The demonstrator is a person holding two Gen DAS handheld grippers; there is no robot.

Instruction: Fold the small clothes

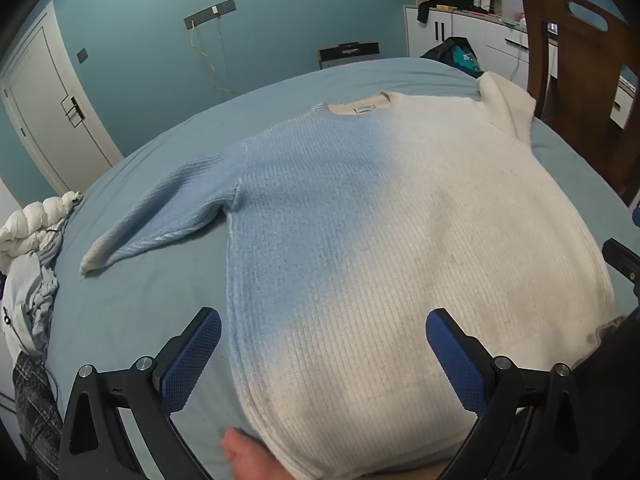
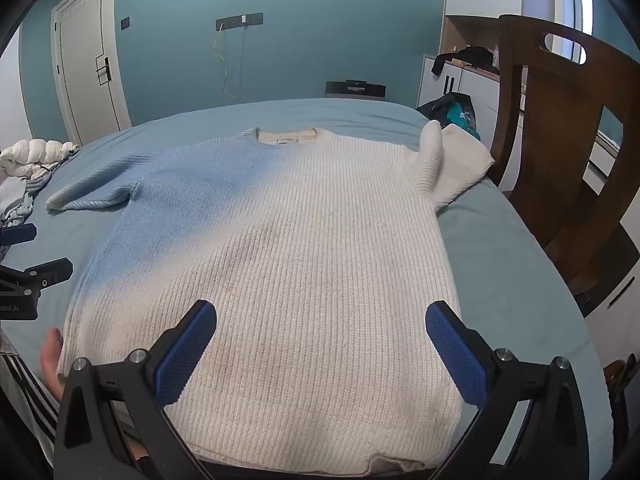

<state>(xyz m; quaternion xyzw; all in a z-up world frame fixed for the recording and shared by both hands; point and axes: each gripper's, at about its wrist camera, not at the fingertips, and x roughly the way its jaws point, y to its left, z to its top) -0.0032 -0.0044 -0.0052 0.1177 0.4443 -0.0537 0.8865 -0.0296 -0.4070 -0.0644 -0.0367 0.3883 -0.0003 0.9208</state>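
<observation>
Spread flat across the middle of the bed [image 2: 500, 272]: a ribbed knit sweater [image 2: 288, 248], pale blue on one side fading to cream on the other, collar toward the far edge, hem at the near edge. Blue sleeve [image 1: 160, 216] angled out toward the bed's left edge; cream sleeve [image 2: 448, 160] doubled up near the far right corner, just beside a brown wooden chair [image 2: 560, 140]. Left gripper [image 1: 324, 360] hovering over the hem's left part, jaws spread wide, nothing between them but the knit below. Right gripper [image 2: 322, 354] likewise wide apart above the hem's right part, clamped on nothing. A bare finger [image 1: 240, 454] touching the hem's near left corner. Crumpled white bedding [image 1: 32, 224] heaped at the left edge.
</observation>
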